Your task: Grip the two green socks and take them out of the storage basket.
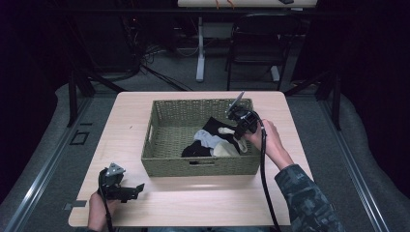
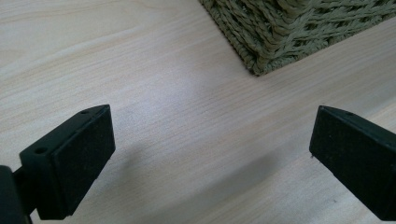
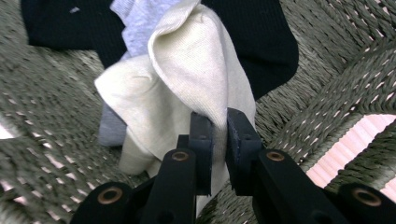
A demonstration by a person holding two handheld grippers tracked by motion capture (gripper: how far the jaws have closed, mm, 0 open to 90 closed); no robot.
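A woven basket (image 1: 169,121) sits mid-table and holds a heap of cloth: a cream piece (image 1: 226,148), a grey piece (image 1: 205,139) and black pieces (image 1: 215,126). My right gripper (image 1: 235,126) reaches into the basket's right side. In the right gripper view its jaws are shut on a fold of the cream cloth (image 3: 187,70), which drapes down from the pinch; my right gripper (image 3: 219,128) is over the basket floor (image 3: 42,93). My left gripper (image 1: 140,187) rests low over the table's near left corner, open, with bare wood between its pads (image 2: 84,158).
The light wooden table (image 1: 130,116) has free room left and in front of the basket. A basket corner (image 2: 261,42) lies ahead of the left gripper. Beyond the table stand a dark chair (image 1: 256,43) and a desk leg (image 1: 200,48) on grey floor.
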